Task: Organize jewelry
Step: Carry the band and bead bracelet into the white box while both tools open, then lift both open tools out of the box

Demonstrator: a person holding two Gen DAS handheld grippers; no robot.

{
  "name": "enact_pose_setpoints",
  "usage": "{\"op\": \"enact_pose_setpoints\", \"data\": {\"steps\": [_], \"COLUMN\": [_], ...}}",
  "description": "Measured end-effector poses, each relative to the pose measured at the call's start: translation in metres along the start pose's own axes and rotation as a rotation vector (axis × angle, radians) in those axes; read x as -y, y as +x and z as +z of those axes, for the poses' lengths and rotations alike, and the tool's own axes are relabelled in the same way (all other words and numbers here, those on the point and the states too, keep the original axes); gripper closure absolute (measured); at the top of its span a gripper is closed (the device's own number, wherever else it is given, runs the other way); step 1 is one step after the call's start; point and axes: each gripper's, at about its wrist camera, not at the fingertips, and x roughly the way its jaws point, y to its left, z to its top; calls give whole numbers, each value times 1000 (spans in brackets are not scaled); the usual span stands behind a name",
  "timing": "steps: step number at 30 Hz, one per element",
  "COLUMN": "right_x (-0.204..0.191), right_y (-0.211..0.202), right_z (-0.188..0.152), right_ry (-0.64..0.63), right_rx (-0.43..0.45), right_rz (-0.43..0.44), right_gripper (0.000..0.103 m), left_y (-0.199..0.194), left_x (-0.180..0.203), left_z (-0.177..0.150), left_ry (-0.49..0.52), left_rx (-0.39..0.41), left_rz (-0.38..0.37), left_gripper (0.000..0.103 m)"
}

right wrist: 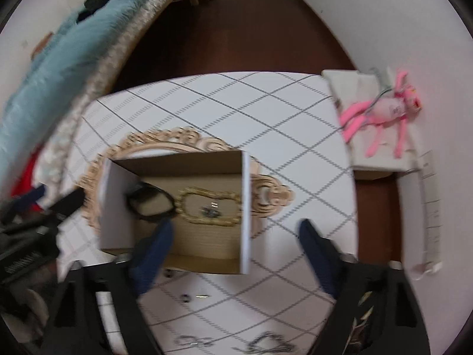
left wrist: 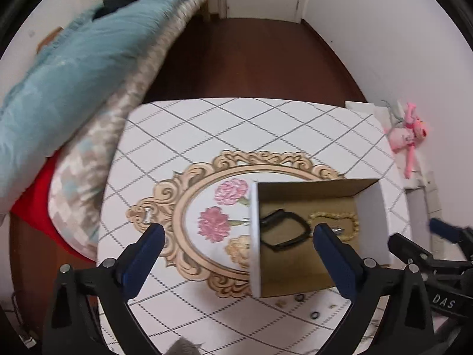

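Observation:
An open cardboard box (left wrist: 369, 222) (right wrist: 245, 207) stands on the table over an ornate flowered tray (left wrist: 207, 207) (right wrist: 272, 195). Inside lie a black watch band (left wrist: 283, 232) (right wrist: 150, 204), a gold bead bracelet (left wrist: 334, 217) (right wrist: 210, 207) and a small dark piece (right wrist: 211, 212). Small rings (left wrist: 314, 315) (right wrist: 185, 298) and chain pieces (right wrist: 269, 344) lie on the cloth in front of the box. My left gripper (left wrist: 239, 230) is open and empty above the box's left wall. My right gripper (right wrist: 236, 230) is open and empty above the box's right wall.
The table has a white cloth (left wrist: 236, 124) (right wrist: 266, 112) with a grey diamond grid. A bed with a teal blanket (left wrist: 74, 68) (right wrist: 59, 68) stands at the left. A pink plush toy (left wrist: 409, 131) (right wrist: 384, 109) lies on white boxes at the right by the wall.

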Motion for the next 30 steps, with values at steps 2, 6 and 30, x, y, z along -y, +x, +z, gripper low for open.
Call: {"op": "enact_pose_setpoints", "data": {"steps": [2,6,30], "right_x": [-3,-3,-4], "right_y": [4,10,-103], "right_z": [-7,-18,-59], "right_ry": [-27,-28,5], "right_rx": [9,17,265], "right_rz": [-57,-91,-132], "right_gripper": [3,3,3], "left_y": [4,9,-92], "left_x": [1,2,15], "left_z": [-9,-22,-50], "left_ry": [5,10,13], "left_rx": [-3,-10,180], "left_rz": [24,30,-1], "left_gripper": [0,0,0]}}
